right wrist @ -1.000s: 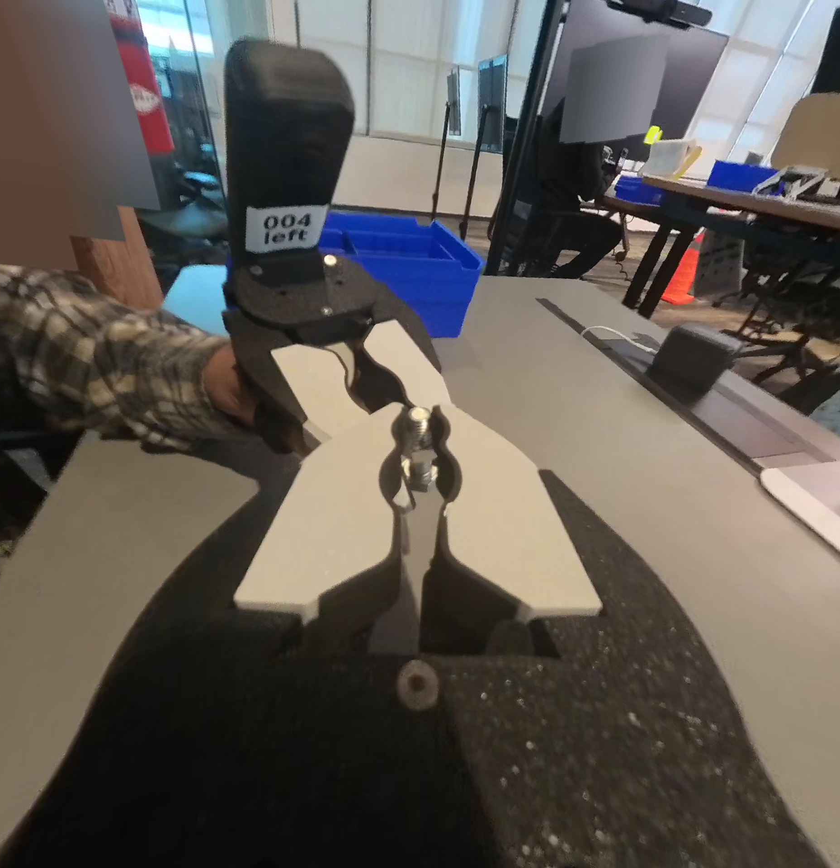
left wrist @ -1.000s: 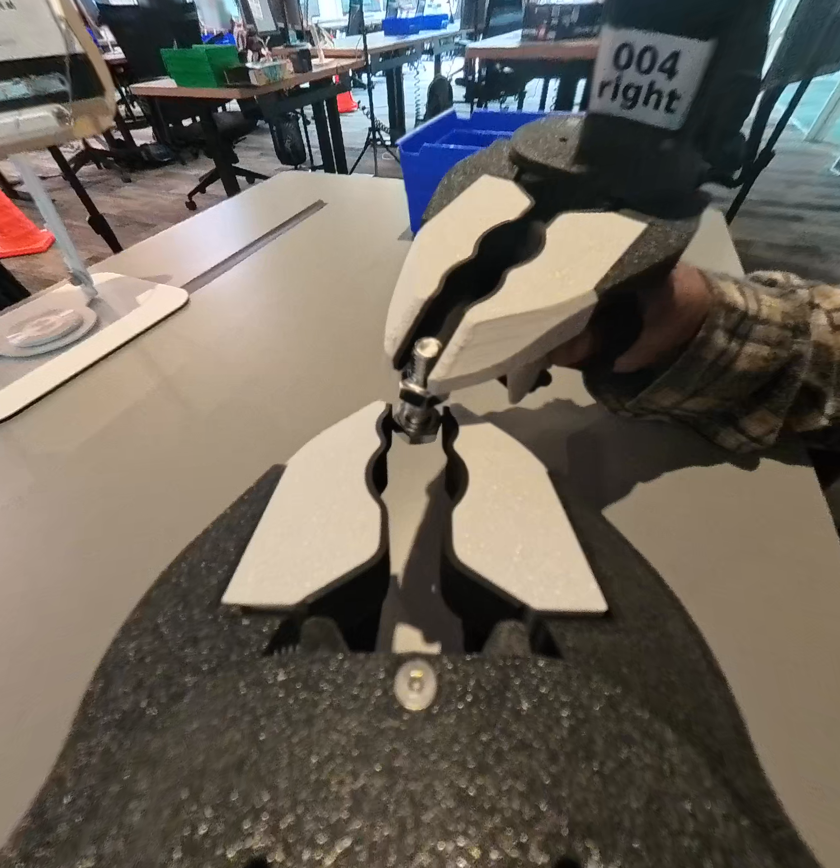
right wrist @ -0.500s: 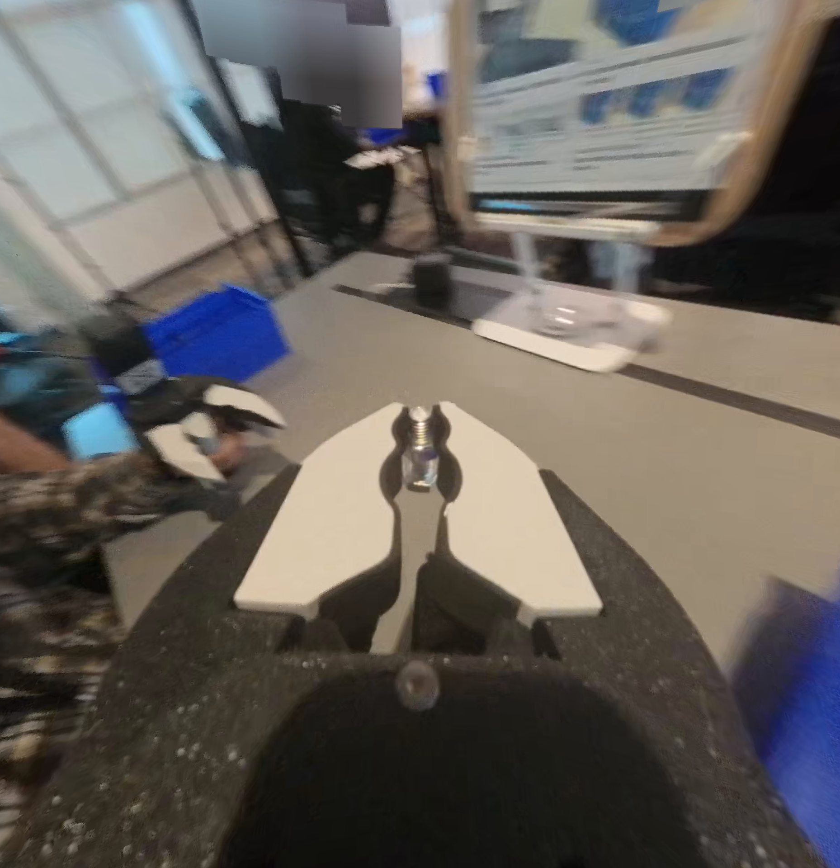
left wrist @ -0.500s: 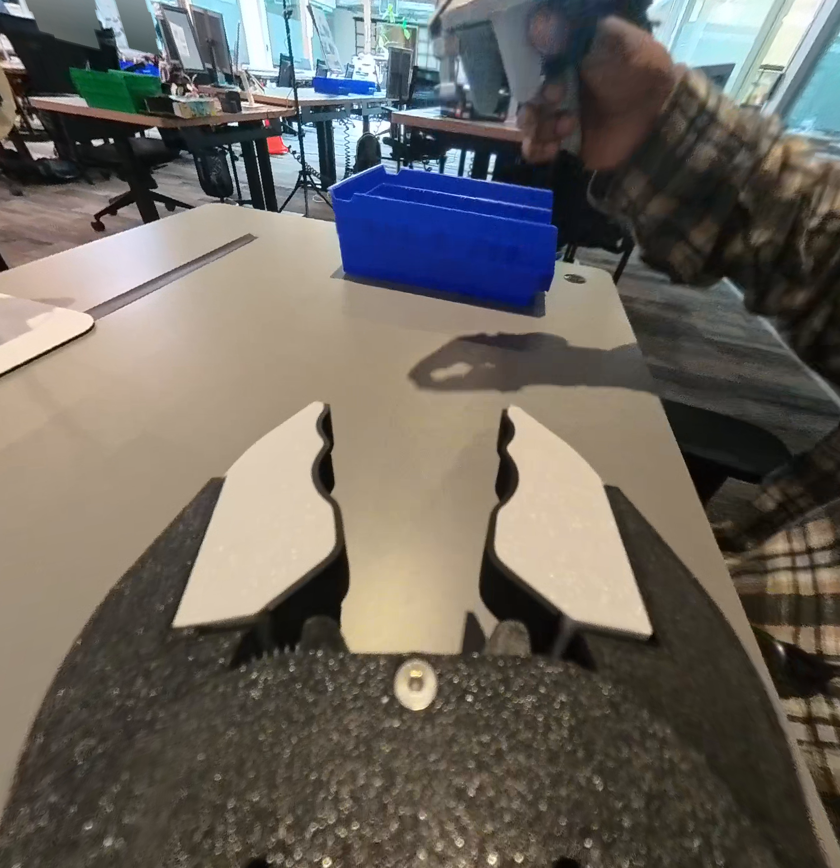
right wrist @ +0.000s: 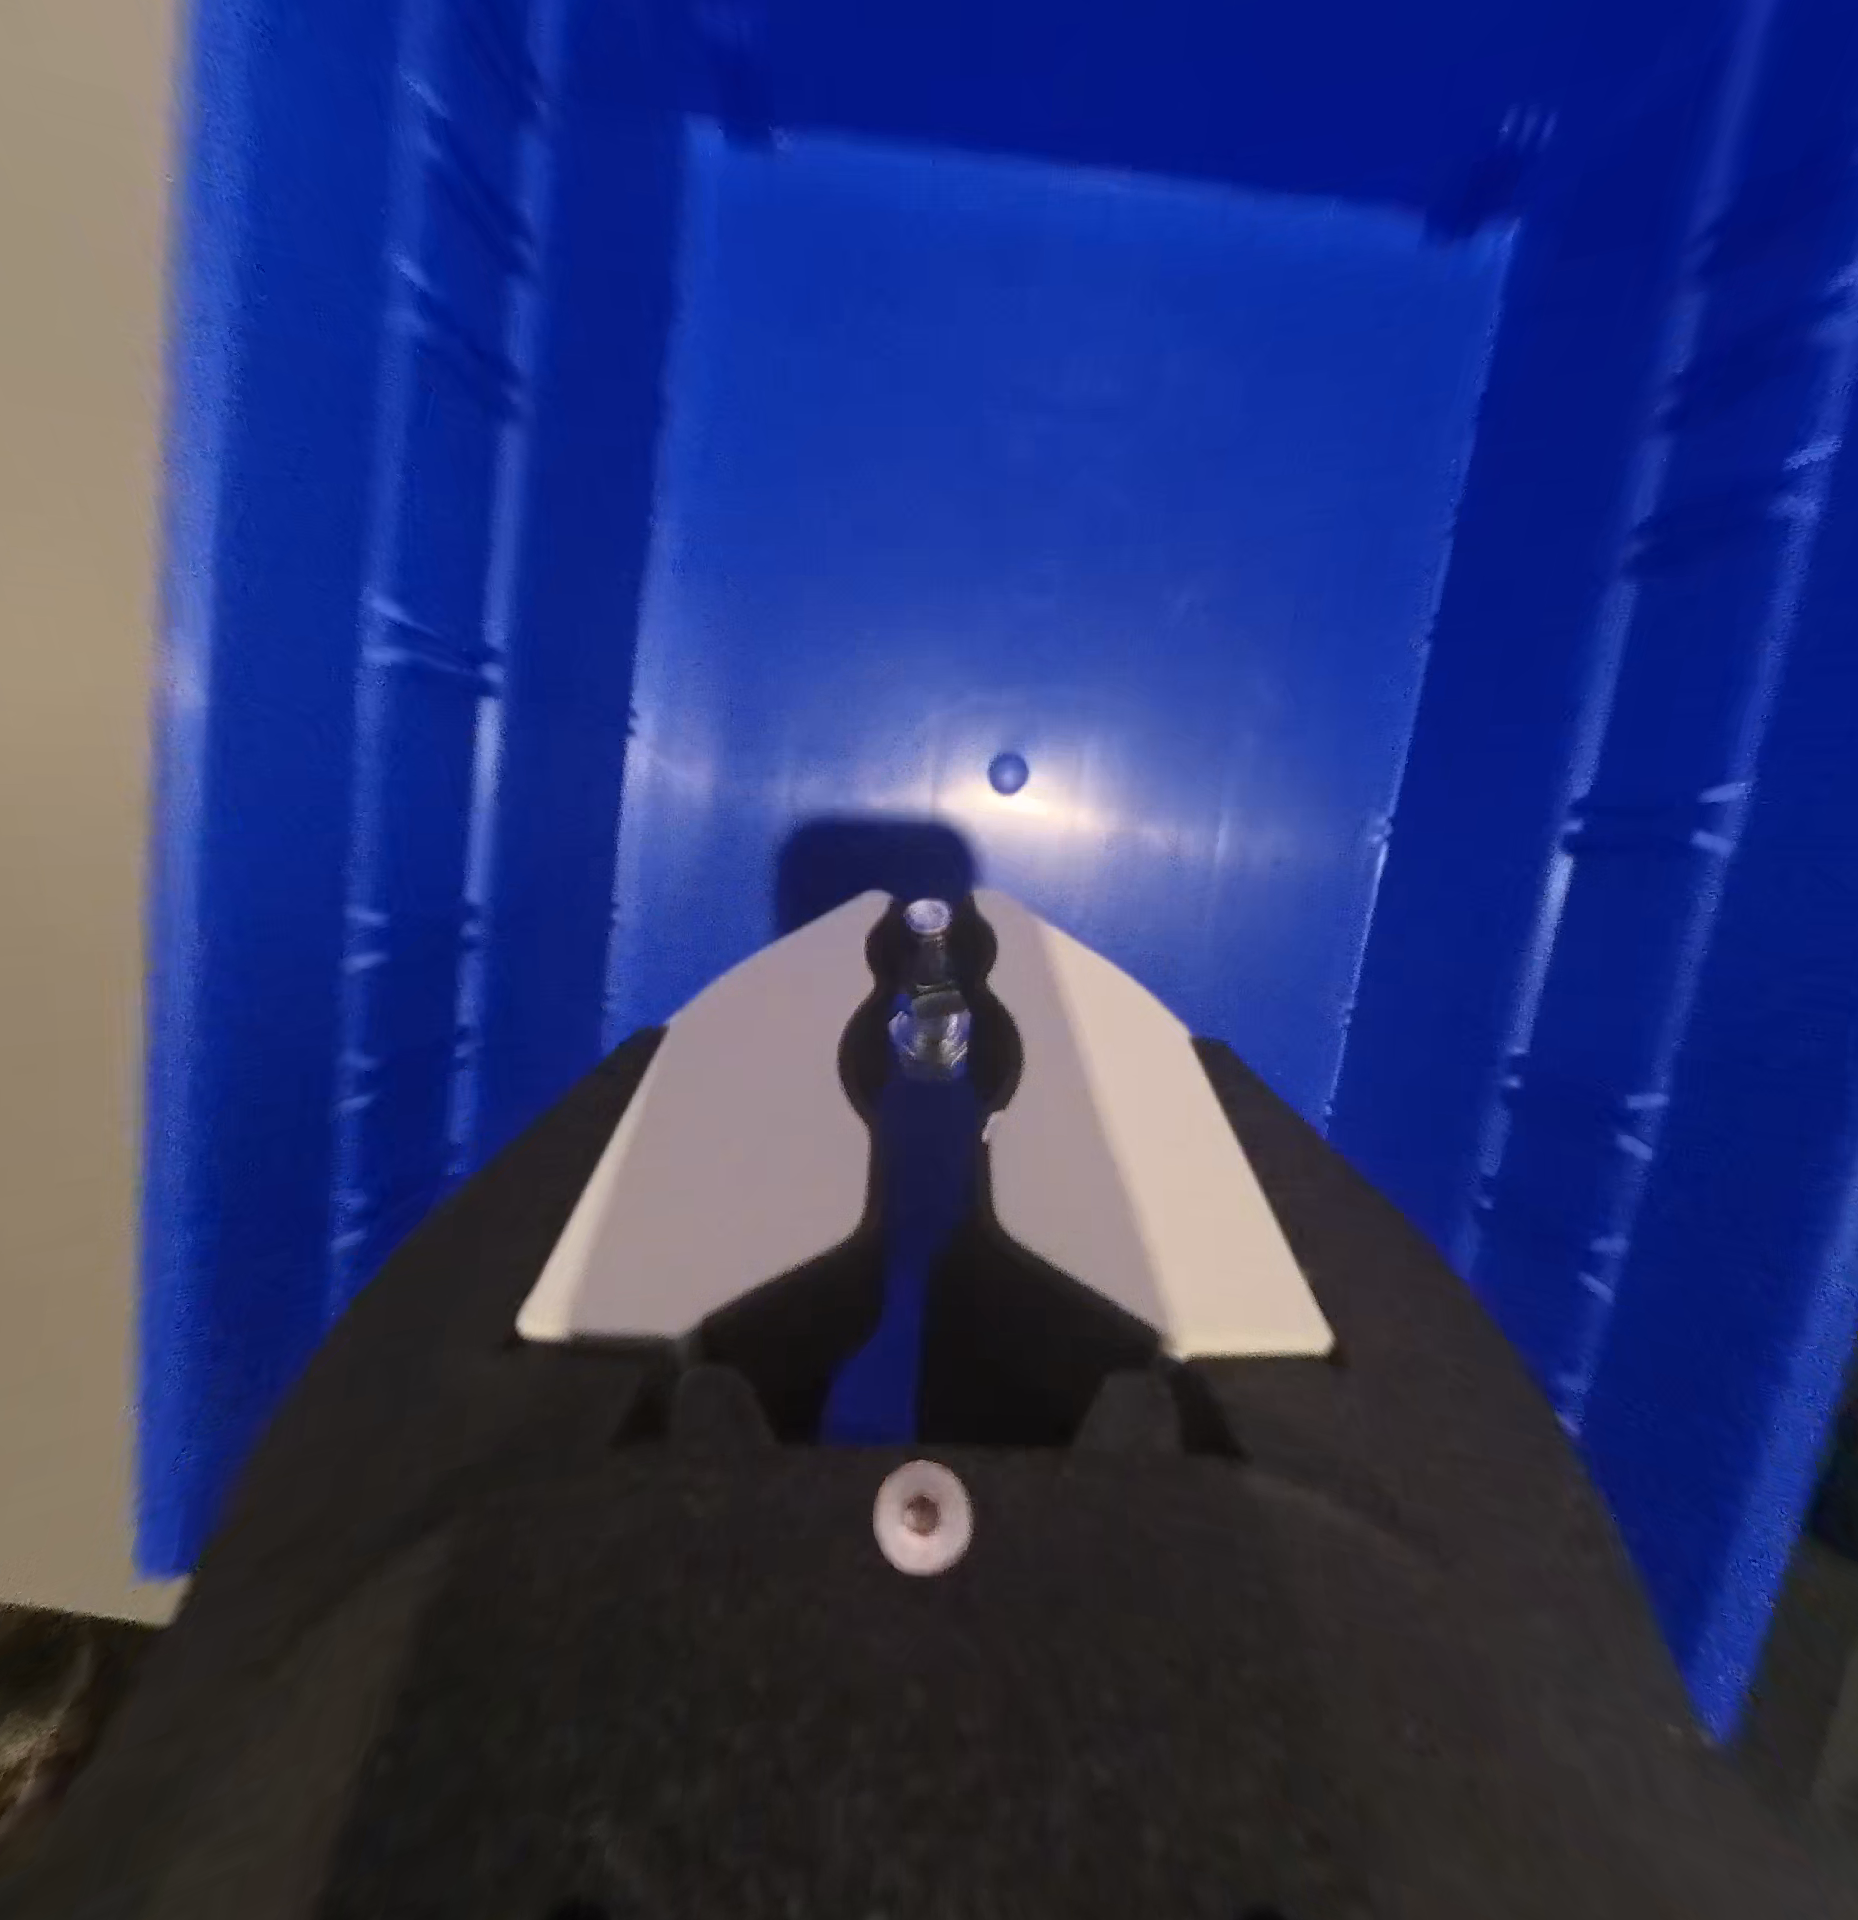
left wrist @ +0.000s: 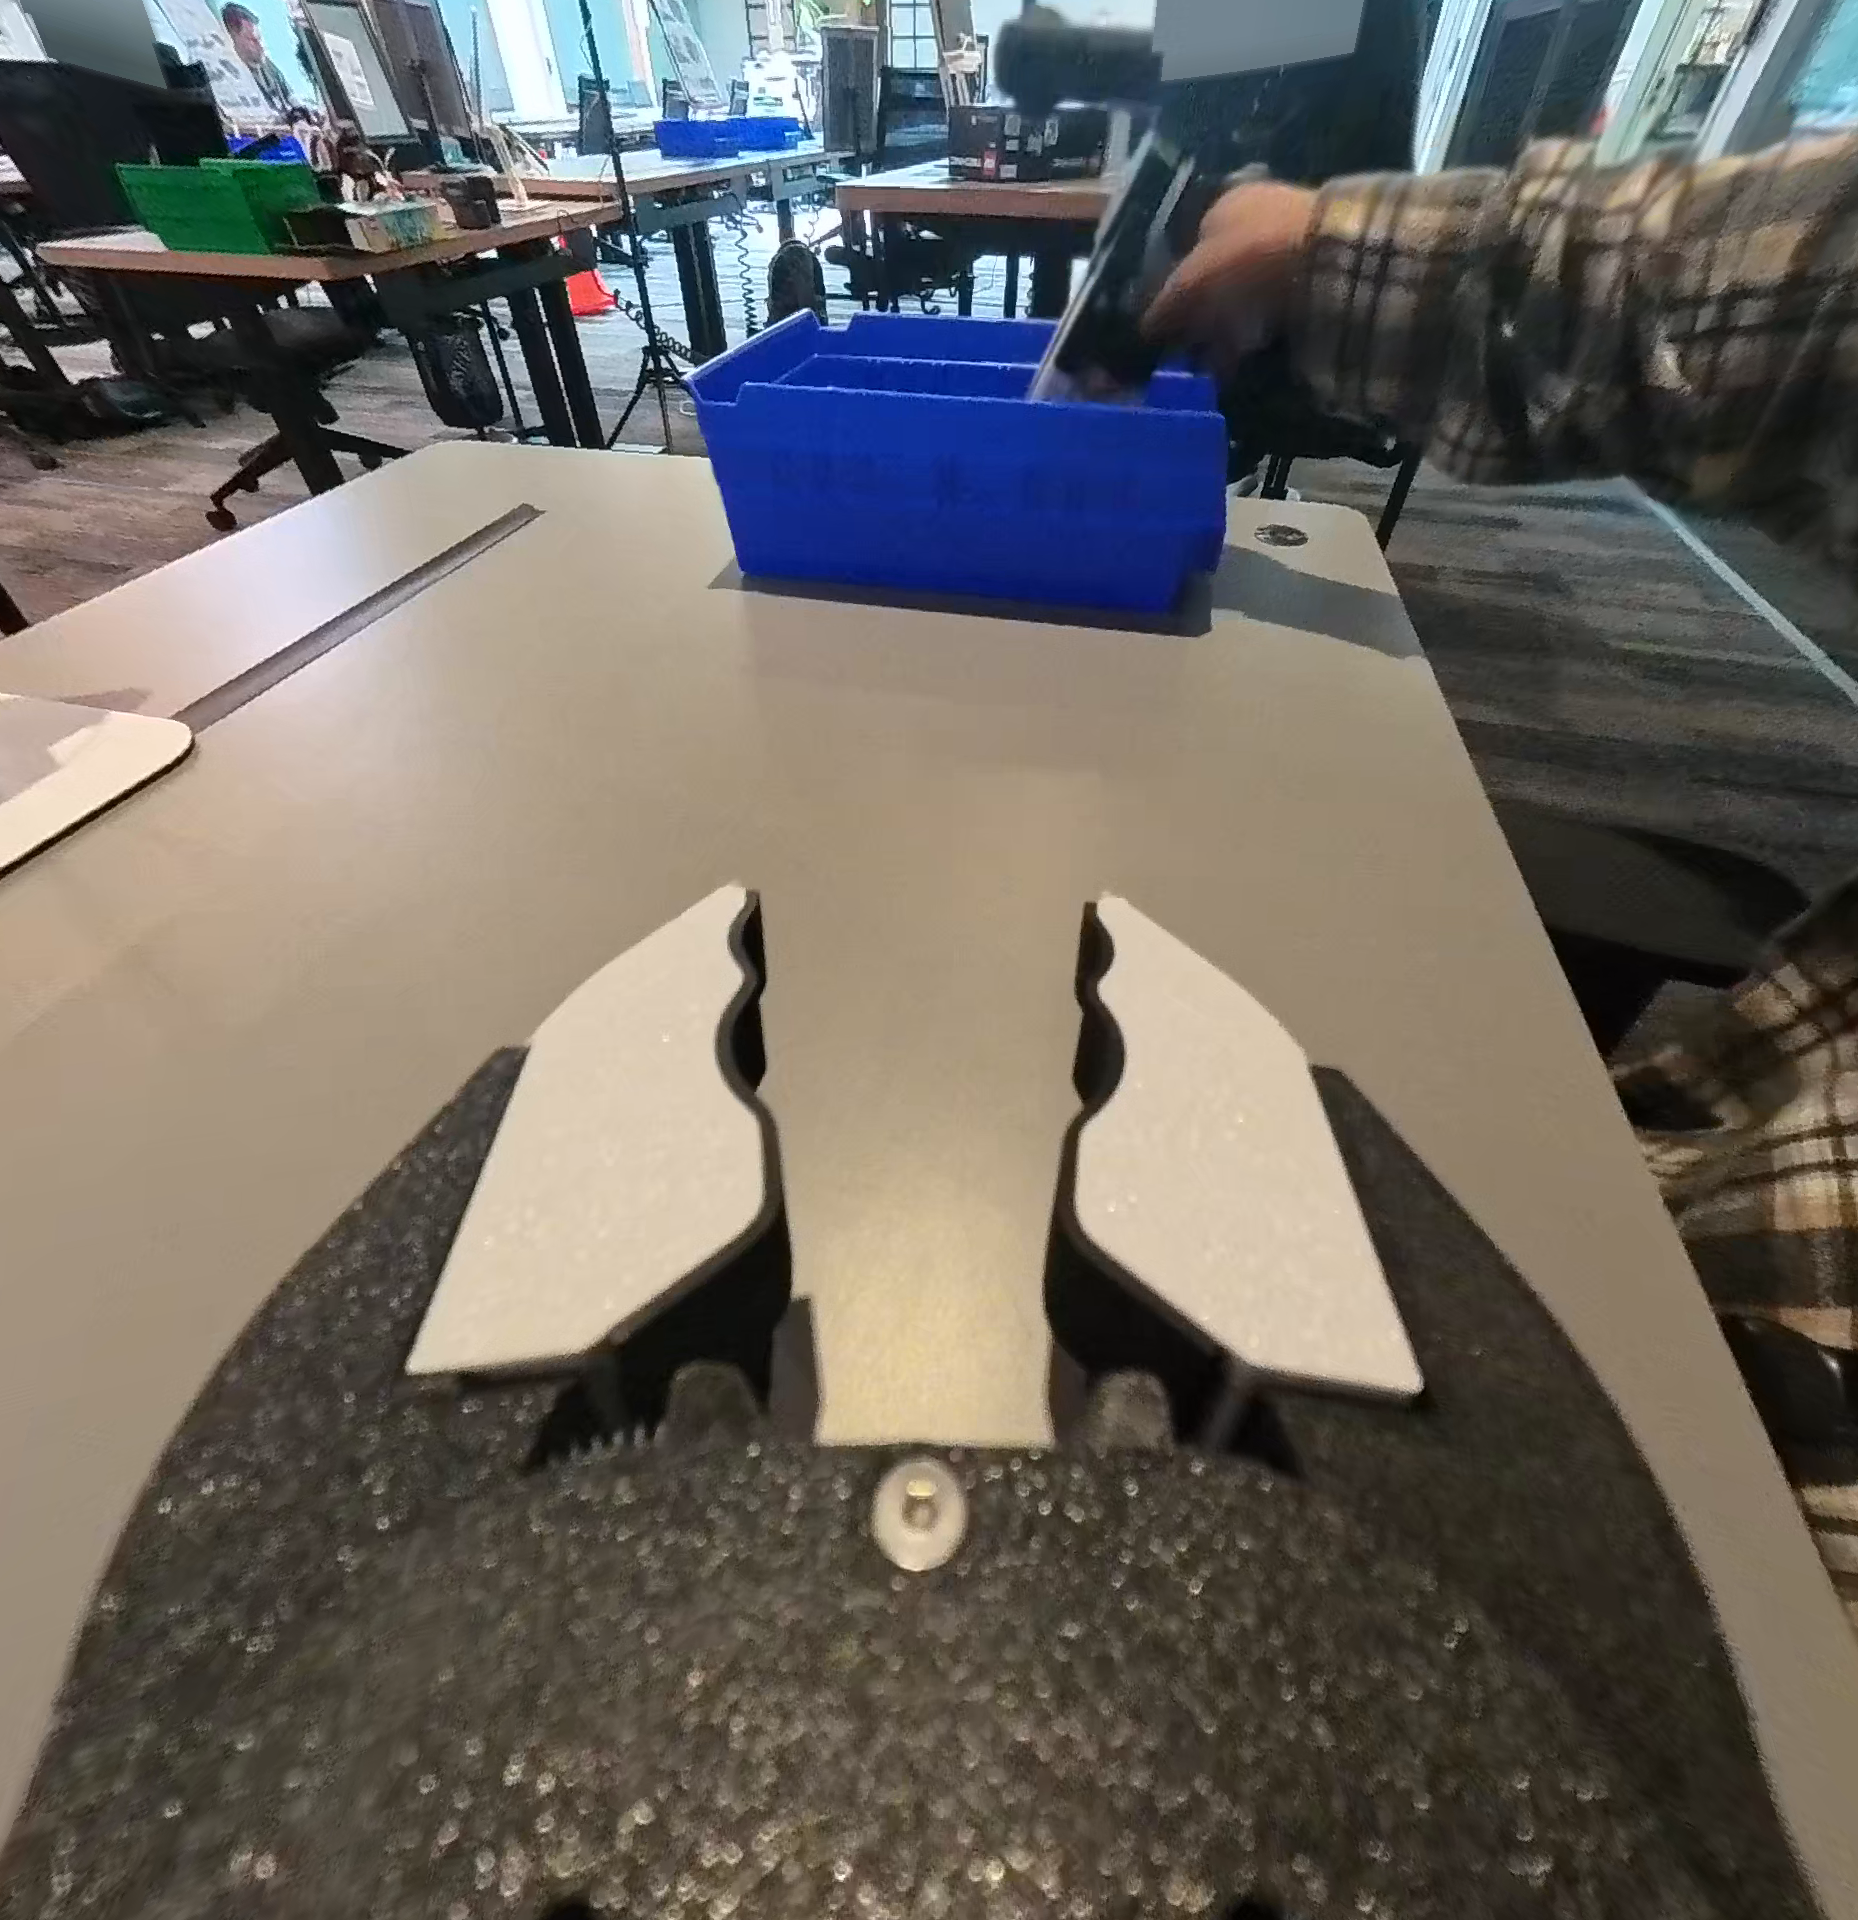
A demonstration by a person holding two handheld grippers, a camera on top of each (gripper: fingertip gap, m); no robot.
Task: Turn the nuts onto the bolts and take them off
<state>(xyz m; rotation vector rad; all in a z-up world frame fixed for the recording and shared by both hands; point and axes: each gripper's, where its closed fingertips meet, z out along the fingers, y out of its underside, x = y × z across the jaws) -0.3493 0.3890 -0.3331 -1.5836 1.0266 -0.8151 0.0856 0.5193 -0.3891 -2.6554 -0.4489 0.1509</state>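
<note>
My right gripper (right wrist: 927,925) is shut on a silver bolt (right wrist: 927,951) with a nut (right wrist: 930,1037) threaded on it. It points down into the blue bin (right wrist: 1060,436), just above the bin's bare floor. In the left wrist view the right gripper body (left wrist: 1112,301) reaches into the blue bin (left wrist: 966,488) at the table's far edge; its fingertips are hidden by the bin wall. My left gripper (left wrist: 914,925) is open and empty, low over the grey table (left wrist: 696,748).
A white flat base (left wrist: 42,774) lies at the table's left edge. A dark slot (left wrist: 353,618) runs along the table's left part. The person's plaid sleeve (left wrist: 1590,312) crosses the upper right. Desks and chairs stand beyond the table. Across from one pair of fingers to the other is roughly 45 centimetres.
My left gripper let go of the nut and opened. My right gripper carried the bolt with its nut away from the left one and down into the blue bin.
</note>
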